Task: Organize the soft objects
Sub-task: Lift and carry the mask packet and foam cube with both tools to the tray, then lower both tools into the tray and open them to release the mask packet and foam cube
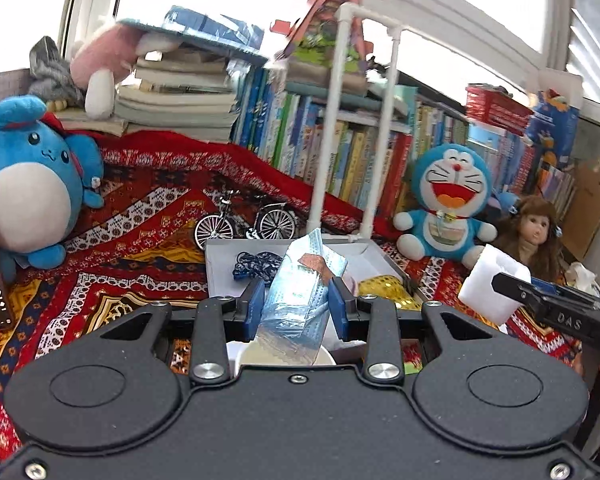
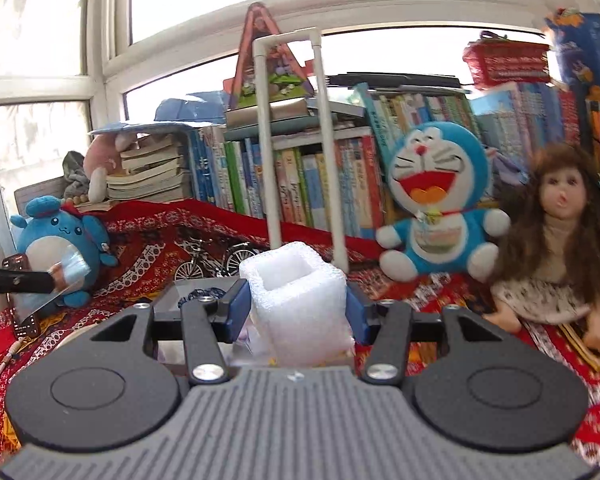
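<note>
My left gripper (image 1: 298,300) is shut on a light-blue packet of face masks (image 1: 300,300) with a strip of brown tape, held up above a grey box (image 1: 220,272). In the box lie a dark blue cord (image 1: 256,264) and a gold sequinned item (image 1: 384,292). My right gripper (image 2: 296,300) is shut on a hollow white foam block (image 2: 296,296), lifted over the red patterned cloth (image 2: 152,240). The left wrist view shows that foam block (image 1: 488,284) at the right, in the right gripper's black fingers (image 1: 512,286). In the right wrist view the mask packet (image 2: 66,272) appears at far left.
A blue round plush (image 1: 28,192), a Doraemon plush (image 1: 448,208) and a long-haired doll (image 1: 534,236) sit on the cloth. A small model bicycle (image 1: 244,220) and a white pipe frame (image 1: 340,120) stand behind the box. Rows and stacks of books (image 1: 340,152) fill the back below the windows.
</note>
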A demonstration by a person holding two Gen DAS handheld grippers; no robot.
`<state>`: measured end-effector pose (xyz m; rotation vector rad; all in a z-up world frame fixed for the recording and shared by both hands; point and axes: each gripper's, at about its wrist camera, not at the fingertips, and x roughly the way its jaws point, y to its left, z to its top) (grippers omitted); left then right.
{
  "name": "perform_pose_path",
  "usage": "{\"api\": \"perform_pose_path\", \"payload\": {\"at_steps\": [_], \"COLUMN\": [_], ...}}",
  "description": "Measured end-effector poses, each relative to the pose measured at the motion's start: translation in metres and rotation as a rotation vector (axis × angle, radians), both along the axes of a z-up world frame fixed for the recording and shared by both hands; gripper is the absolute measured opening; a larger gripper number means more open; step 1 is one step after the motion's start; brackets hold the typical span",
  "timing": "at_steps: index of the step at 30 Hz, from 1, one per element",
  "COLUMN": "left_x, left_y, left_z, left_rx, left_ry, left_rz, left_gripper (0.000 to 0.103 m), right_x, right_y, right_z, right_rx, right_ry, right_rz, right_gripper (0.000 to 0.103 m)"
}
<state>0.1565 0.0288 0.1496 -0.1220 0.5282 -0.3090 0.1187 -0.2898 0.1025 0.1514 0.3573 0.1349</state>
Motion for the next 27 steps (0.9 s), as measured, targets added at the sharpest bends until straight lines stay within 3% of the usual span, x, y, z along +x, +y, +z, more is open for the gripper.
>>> {"api": "perform_pose_path", "payload": {"at_steps": [7, 12, 20, 27], "left_x": [0.072, 0.117, 0.165, 0.19], "left_y": [0.006, -0.001, -0.015, -0.014], "left_z": [-0.001, -0.018, -0.058, -0.084], "left_rx": [-0.02, 0.011, 0.102, 0.1], "left_ry": [0.125, 0.209, 0.312, 0.376], "left_rz": [-0.036, -0.035, -0.033, -0.026], "left_gripper": [0.033, 0.033, 0.033, 0.033], "right_x": [0.051, 0.088, 0.123, 0.134], "right_y": [0.017, 0.025, 0.042, 0.052], "right_z": [0.005, -0.004, -0.034, -0.053], "right_rx": [0.008, 0.052, 0.066, 0.045], "right_ry": [0.079, 0.167, 0.315, 0.378], "right_rz": [0.056, 0.071, 0.076, 0.099], "right_gripper": [0.057, 0.057, 0.056, 0.052]}}
